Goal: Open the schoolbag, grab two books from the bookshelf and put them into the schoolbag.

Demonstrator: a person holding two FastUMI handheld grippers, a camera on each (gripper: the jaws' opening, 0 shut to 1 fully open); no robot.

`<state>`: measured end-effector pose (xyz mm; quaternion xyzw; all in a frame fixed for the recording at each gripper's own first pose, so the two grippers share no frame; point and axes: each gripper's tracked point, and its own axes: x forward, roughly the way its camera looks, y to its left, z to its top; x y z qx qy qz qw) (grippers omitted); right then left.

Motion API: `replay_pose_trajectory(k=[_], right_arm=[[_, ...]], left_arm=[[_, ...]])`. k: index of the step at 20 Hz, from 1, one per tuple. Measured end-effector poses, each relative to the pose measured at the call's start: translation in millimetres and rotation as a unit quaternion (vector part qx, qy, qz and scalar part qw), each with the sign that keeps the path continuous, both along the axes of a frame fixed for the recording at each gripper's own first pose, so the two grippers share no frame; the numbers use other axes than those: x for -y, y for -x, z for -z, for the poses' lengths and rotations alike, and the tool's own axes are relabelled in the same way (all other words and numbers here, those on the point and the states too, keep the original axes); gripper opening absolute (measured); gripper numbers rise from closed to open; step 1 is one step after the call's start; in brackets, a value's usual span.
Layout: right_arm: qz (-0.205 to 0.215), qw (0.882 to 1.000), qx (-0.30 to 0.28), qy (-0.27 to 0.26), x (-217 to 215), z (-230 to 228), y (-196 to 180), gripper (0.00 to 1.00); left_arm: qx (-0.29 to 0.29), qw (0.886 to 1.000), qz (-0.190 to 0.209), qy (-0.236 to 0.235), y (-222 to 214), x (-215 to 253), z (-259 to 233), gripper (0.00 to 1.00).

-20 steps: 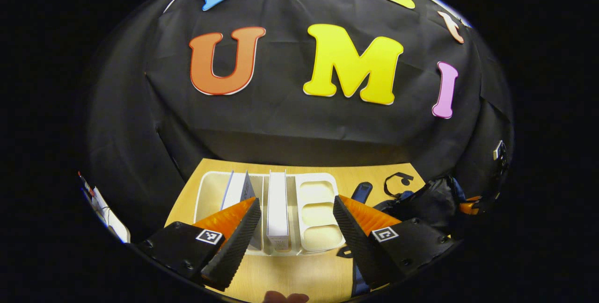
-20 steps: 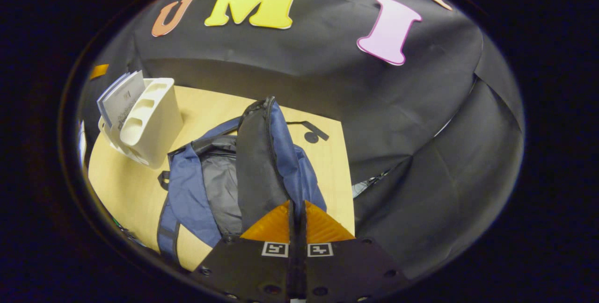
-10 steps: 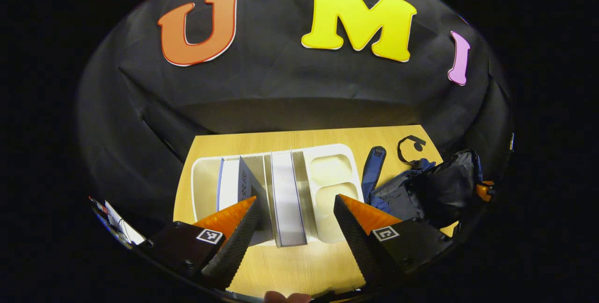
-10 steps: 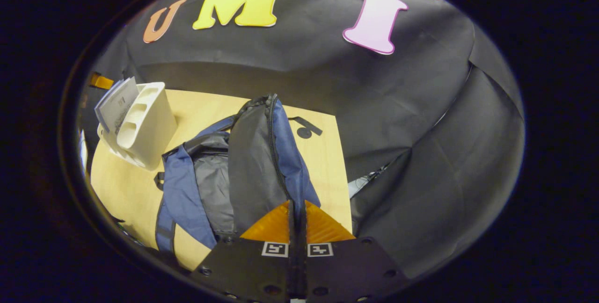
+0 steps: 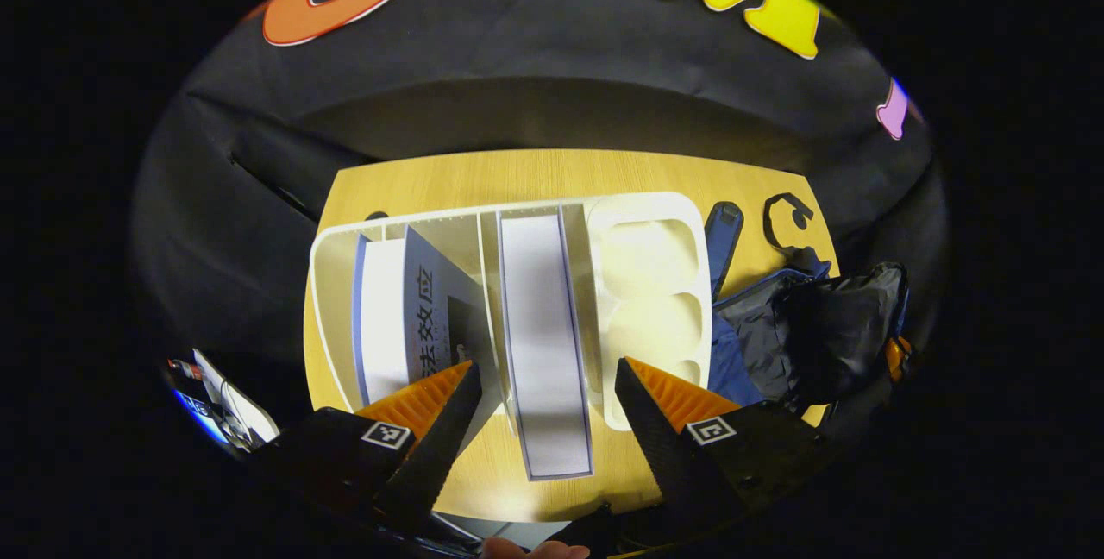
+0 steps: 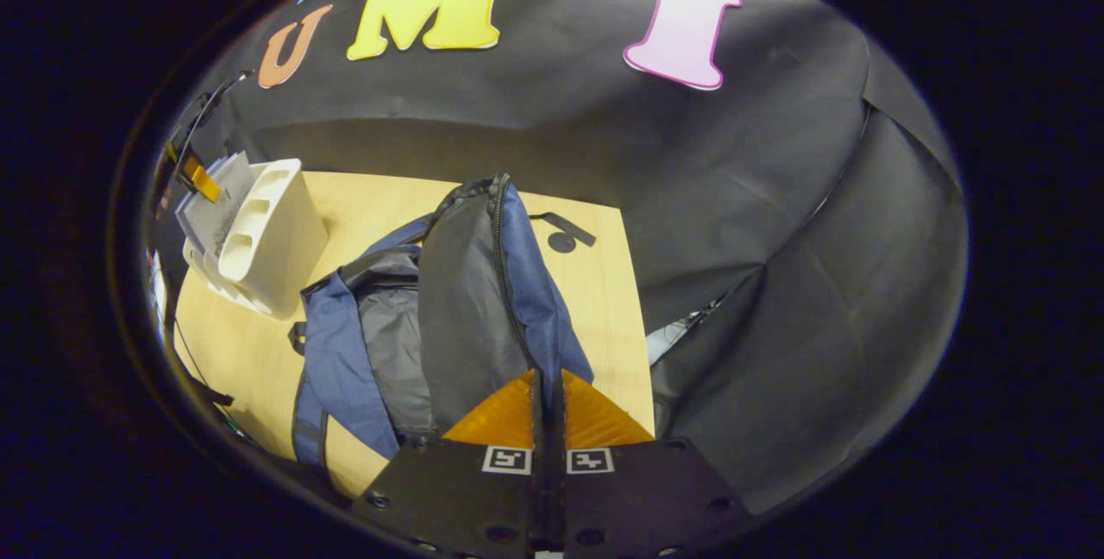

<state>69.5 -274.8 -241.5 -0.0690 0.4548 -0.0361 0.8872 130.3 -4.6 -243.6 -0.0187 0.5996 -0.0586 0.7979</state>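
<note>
With the schoolbag point(image 6: 466, 300) lying open on the table point(image 5: 552, 175), its flap pinched in the clenched right tongs point(image 6: 547, 408), the released left tongs point(image 5: 545, 395) straddle a book point(image 5: 539, 326) upright in the bookshelf point(image 5: 655, 222), so closing on it seems next.

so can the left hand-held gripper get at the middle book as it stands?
Probably yes. The left hand-held gripper is open, its fingers straddling the middle book, which stands alone in its bookshelf slot with nothing over its top edge.
</note>
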Motion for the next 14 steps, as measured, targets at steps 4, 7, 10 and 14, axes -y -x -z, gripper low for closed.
replay_pose_trajectory(k=[4,7,10,14], right_arm=[[0.003,1.000,-0.003,-0.004,2.6,4.9,-2.0,0.00],[0.001,1.000,-0.003,-0.004,2.5,5.3,-3.4,0.00],[0.002,1.000,-0.004,-0.006,3.4,6.4,-4.2,0.00],[-0.001,1.000,-0.003,-0.005,1.9,6.0,-5.2,0.00]], left_arm=[[-0.035,0.999,0.001,-0.011,3.4,-0.1,11.7,0.94],[-0.044,0.999,0.002,-0.025,1.8,-6.6,14.6,0.77],[-0.058,0.998,-0.002,-0.031,5.1,-6.8,19.0,0.67],[-0.071,0.997,0.000,-0.033,8.5,-5.6,20.6,0.52]])
